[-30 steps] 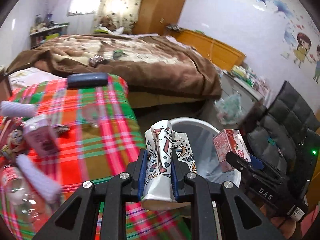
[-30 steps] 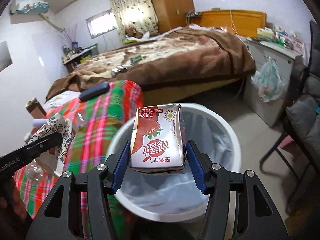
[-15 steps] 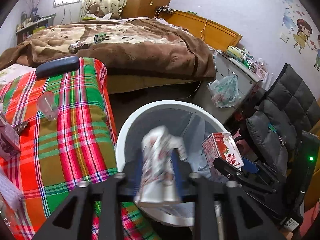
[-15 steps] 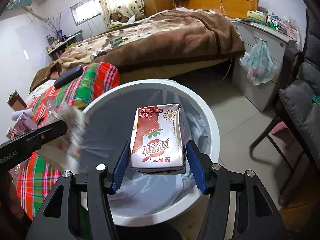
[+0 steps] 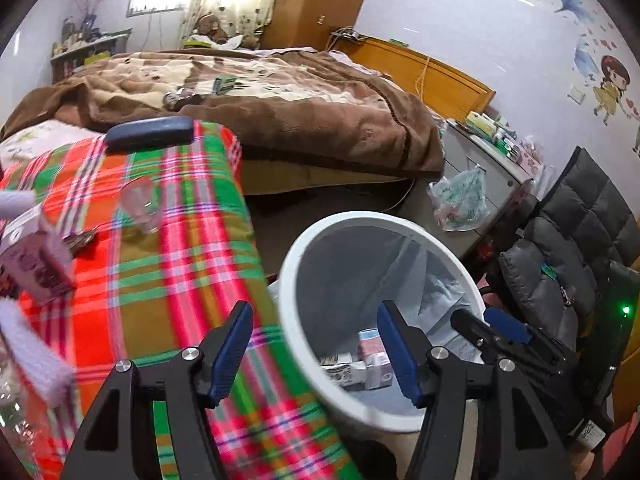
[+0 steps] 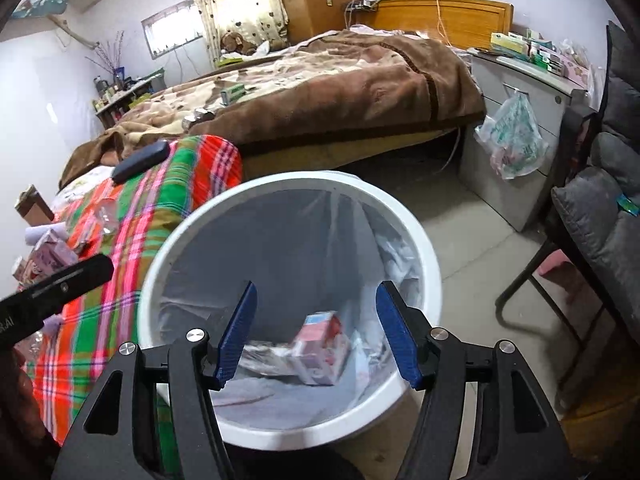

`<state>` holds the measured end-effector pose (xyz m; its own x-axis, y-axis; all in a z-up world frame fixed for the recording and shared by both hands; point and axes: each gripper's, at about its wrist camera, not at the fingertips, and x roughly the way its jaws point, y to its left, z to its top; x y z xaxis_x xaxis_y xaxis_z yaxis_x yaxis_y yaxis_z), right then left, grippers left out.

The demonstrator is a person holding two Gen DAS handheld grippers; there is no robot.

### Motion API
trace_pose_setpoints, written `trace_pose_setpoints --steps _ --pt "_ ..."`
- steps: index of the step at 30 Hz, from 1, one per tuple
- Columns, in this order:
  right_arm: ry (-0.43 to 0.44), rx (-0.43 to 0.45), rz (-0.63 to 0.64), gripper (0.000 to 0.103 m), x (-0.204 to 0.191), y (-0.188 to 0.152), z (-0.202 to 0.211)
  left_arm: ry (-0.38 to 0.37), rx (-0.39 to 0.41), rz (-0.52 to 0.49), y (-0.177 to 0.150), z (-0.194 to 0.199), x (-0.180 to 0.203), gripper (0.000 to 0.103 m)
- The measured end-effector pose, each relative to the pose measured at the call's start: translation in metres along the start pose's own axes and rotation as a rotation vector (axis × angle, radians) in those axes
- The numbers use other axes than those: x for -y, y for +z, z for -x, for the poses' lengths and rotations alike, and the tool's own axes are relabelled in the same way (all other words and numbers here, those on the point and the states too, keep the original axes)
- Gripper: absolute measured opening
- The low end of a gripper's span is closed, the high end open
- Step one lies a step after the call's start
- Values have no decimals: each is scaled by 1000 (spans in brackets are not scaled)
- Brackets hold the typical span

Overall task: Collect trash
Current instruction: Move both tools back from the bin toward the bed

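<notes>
Dropped from jaws that just opened, the milk carton (image 6: 320, 346) and paper cup (image 5: 344, 370) lie in the bin (image 6: 424, 248).

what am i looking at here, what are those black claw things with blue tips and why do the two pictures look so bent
Those are two hand-held grippers, one in each of a person's hands, with no robot arm. Each carries a fisheye camera looking along its fingers, which bends the view. One picture is from the left gripper, the other from the right gripper. Both have just been opening and now hold nothing. Below them stands a round white trash bin lined with a pale plastic bag, and a red and white drink carton lies inside beside other wrappers. Next to the bin is a surface covered in red and green plaid cloth, which carries a clear plastic cup, a pink carton and a dark flat case.
</notes>
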<state>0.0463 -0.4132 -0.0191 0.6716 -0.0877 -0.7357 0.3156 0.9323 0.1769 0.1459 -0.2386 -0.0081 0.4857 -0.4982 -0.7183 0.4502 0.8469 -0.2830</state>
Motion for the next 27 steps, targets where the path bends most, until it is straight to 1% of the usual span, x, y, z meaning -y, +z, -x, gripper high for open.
trace_pose_setpoints --steps 2,4,7,15,18,21,23,25,27 --pt "15 10 4 64 -6 -1 2 7 11 22 -4 8 -11 64" --pt "23 21 15 64 -12 -1 4 32 22 39 -7 16 -22 64" --pt "38 45 37 64 -22 -1 7 67 53 69 -13 34 -40 64" --pt "97 76 75 64 -52 -2 14 140 129 123 -24 80 -77 64" --pt "118 83 94 64 -64 -4 15 177 151 147 -30 96 -91 64" --pt "141 83 112 64 -77 -6 16 237 168 159 -37 111 -107 64" --pt "160 82 126 63 -87 -8 15 256 174 187 -42 119 -119 65" --pt "176 78 141 63 -97 -9 14 286 179 215 -48 126 -132 69" --pt "192 77 155 64 -106 -12 15 312 178 239 -53 131 -143 70"
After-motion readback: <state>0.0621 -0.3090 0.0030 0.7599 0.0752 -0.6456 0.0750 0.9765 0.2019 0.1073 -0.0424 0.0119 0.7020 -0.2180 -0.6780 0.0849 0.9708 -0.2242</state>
